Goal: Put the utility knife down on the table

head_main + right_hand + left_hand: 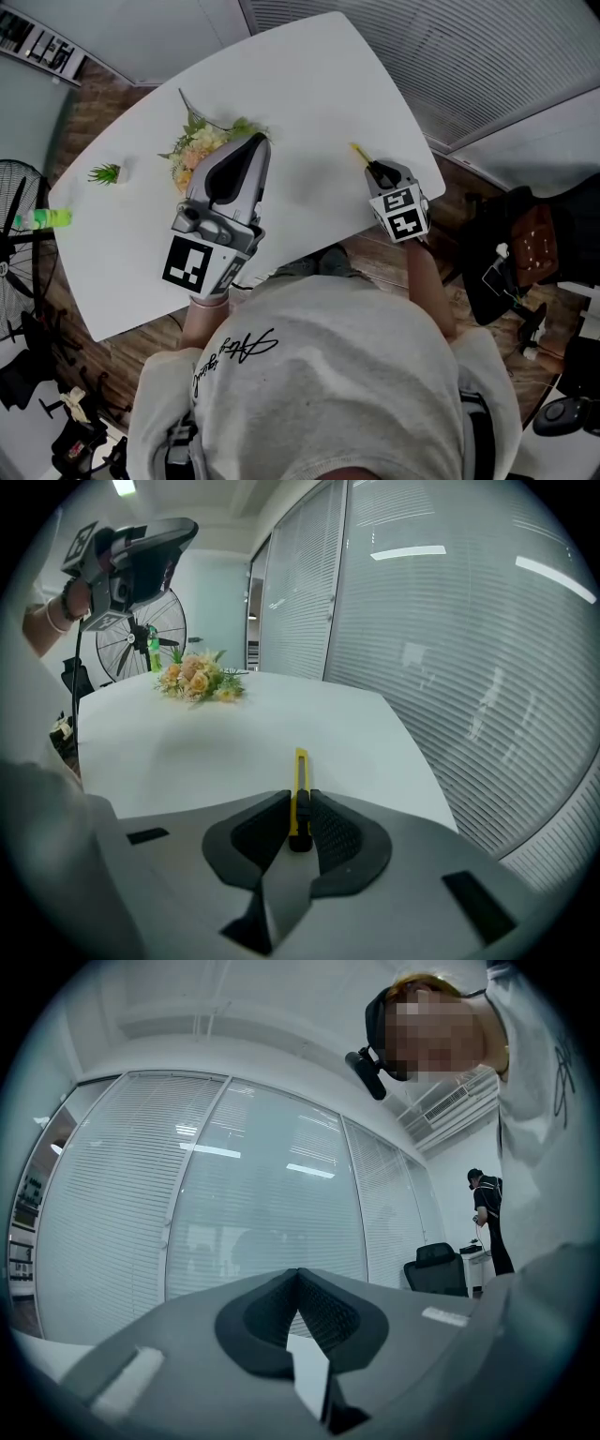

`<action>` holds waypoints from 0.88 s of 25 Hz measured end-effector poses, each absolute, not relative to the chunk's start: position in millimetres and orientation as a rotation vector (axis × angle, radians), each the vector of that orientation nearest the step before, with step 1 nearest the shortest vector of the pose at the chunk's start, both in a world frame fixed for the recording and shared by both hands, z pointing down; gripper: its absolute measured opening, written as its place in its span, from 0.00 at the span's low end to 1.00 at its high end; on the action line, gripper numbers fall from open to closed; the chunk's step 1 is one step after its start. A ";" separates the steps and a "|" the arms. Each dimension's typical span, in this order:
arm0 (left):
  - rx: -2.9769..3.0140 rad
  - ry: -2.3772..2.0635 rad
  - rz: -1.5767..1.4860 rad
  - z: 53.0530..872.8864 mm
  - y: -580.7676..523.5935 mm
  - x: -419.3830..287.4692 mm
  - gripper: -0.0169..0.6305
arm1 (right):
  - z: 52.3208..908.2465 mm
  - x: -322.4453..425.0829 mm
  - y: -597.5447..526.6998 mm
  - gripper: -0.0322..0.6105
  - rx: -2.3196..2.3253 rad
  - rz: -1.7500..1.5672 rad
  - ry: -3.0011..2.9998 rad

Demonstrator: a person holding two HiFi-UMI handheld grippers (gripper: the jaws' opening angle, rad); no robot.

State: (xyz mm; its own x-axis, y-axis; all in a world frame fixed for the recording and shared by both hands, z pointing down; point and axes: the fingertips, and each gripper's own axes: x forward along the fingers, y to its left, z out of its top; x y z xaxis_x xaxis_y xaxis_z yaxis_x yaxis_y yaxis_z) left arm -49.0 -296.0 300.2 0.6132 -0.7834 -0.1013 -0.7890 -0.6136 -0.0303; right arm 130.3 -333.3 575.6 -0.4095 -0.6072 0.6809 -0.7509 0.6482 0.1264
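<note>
**Left hand.** The left claw (251,142) is held up clear of the bench (309,84) and roughly level, with the forearm drawn in close to the body. Its pads are pressed together with nothing between them. It faces a glass wall hung with blinds (262,1194).

**Right hand.** The right claw (373,169) is tipped downward toward the bench, near the edge closest to the person. It is pinching the utility knife (359,152) by its black rear end. The yellow body stands out ahead of the pads, over the white surface. Whether the knife's tip touches the bench cannot be told.

**Surface.** The bench is white with rounded corners.
- Well to the left of the left claw lies a small green sprig (105,173).
- Further left, at the bench corner, is a green bottle (42,218), beside a standing fan (11,202).
- A bouquet (199,150) of pale flowers lies on the bench just below and left of the left claw's tip.
- The stretch between the two claws is bare white top.

**Room.**
- The floor (375,262) around the bench is wood.
- More slatted blinds run beyond the right claw.
- In the left gripper view, right of that claw, a second person (489,1218) stands by a dark office chair (436,1267).
</note>
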 end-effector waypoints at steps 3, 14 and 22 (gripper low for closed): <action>-2.756 1.345 0.119 299.9 -295.9 -49.3 0.01 | 576.4 130.9 -334.4 0.15 1.042 0.304 -2.157; -2.752 1.322 0.133 294.4 -292.1 -45.5 0.01 | 577.0 131.7 -335.1 0.16 1.039 0.325 -2.166; -2.767 1.287 0.143 294.0 -291.1 -38.5 0.01 | 563.6 129.9 -335.6 0.28 1.099 0.352 -2.214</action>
State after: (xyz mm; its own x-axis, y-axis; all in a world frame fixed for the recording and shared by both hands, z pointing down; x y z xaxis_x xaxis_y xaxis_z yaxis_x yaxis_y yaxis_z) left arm -38.5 -291.1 294.0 0.6414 -0.7575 -0.1211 -0.7657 -0.6421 -0.0392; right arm 129.9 -335.6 563.6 -0.4502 -0.6174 0.6450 -0.7871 0.6155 0.0397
